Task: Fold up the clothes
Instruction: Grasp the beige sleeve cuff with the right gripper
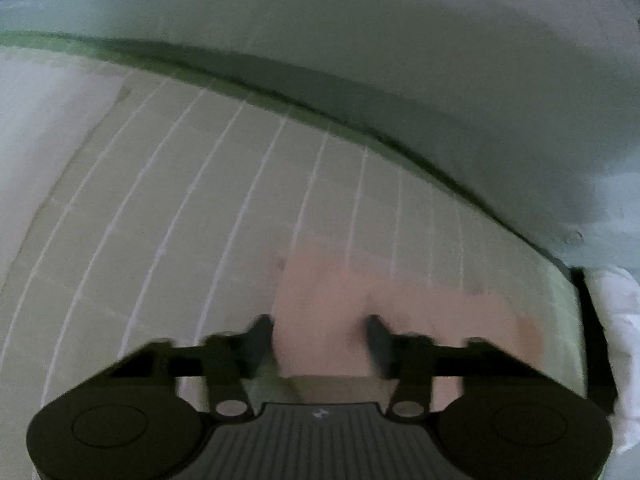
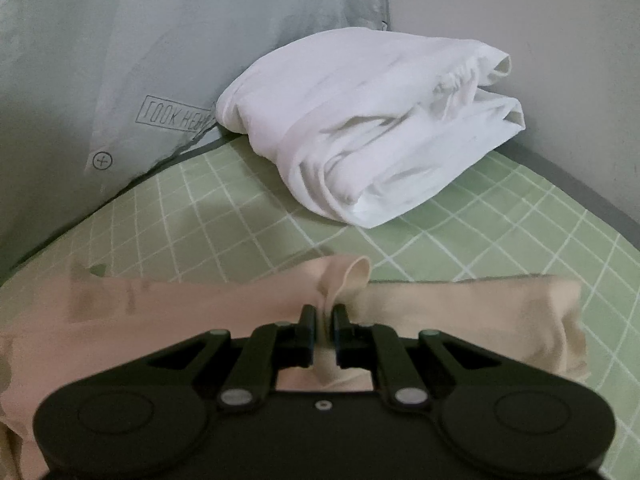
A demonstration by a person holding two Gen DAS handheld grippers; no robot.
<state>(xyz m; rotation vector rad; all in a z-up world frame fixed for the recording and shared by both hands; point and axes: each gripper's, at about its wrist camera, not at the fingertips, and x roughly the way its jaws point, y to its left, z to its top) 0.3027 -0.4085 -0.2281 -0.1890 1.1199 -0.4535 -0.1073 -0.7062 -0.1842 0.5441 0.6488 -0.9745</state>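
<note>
A beige-pink garment (image 2: 180, 304) lies across the green checked sheet (image 2: 248, 216) in the right wrist view. My right gripper (image 2: 324, 316) is shut on a bunched fold of it, and a loop of fabric (image 2: 352, 274) sticks up past the fingertips. In the blurred left wrist view the same garment (image 1: 400, 308) lies just ahead of my left gripper (image 1: 320, 330), which is open with cloth showing between its fingers; I cannot tell whether it touches the cloth.
A folded white garment (image 2: 360, 136) lies at the back against the wall, next to a grey-blue printed pillow (image 2: 180, 60). The bed's dark edge (image 2: 580, 184) runs along the right. A white cloth (image 1: 620, 340) shows at the far right of the left wrist view.
</note>
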